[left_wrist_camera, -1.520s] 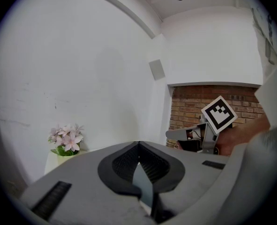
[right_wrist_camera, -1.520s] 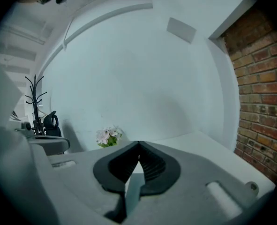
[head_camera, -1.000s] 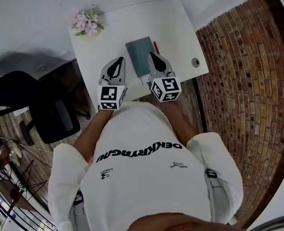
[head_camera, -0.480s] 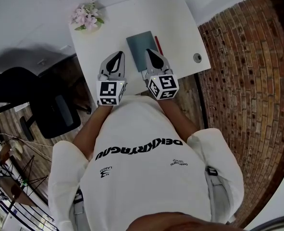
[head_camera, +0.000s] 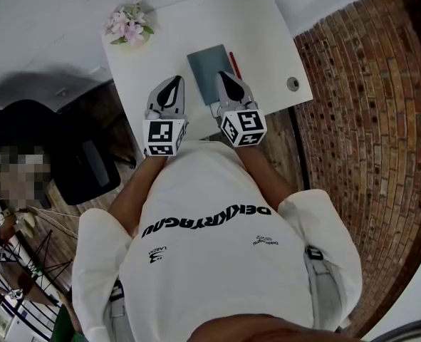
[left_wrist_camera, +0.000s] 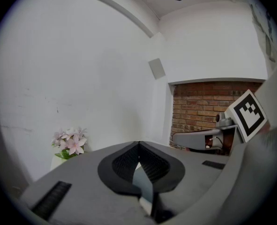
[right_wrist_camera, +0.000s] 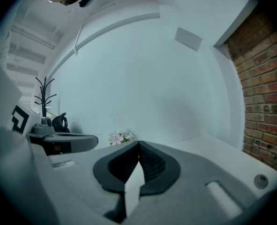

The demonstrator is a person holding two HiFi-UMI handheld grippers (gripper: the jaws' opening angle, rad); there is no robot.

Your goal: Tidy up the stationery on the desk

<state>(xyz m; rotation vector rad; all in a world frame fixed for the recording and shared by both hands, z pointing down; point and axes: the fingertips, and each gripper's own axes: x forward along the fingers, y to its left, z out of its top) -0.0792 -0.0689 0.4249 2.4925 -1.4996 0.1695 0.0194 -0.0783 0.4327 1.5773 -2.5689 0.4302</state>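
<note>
A grey-blue notebook (head_camera: 210, 64) lies on the white desk (head_camera: 263, 34), with a red pen (head_camera: 234, 64) along its right edge. My left gripper (head_camera: 172, 85) hovers over the desk's near edge, left of the notebook, jaws shut with nothing between them. My right gripper (head_camera: 226, 80) is over the notebook's near right corner, jaws also shut and holding nothing. In the left gripper view the left gripper (left_wrist_camera: 138, 145) points at the wall. The right gripper (right_wrist_camera: 138, 145) likewise faces the wall in the right gripper view.
A pot of pink flowers (head_camera: 129, 27) stands at the desk's far left corner. A round cable grommet (head_camera: 293, 85) sits near the desk's right edge. A black office chair (head_camera: 68, 159) is left of the desk, and a brick wall (head_camera: 367, 120) runs along the right.
Both grippers lifted slightly away from the desk's near edge early on; in the last half second they barely moved.
</note>
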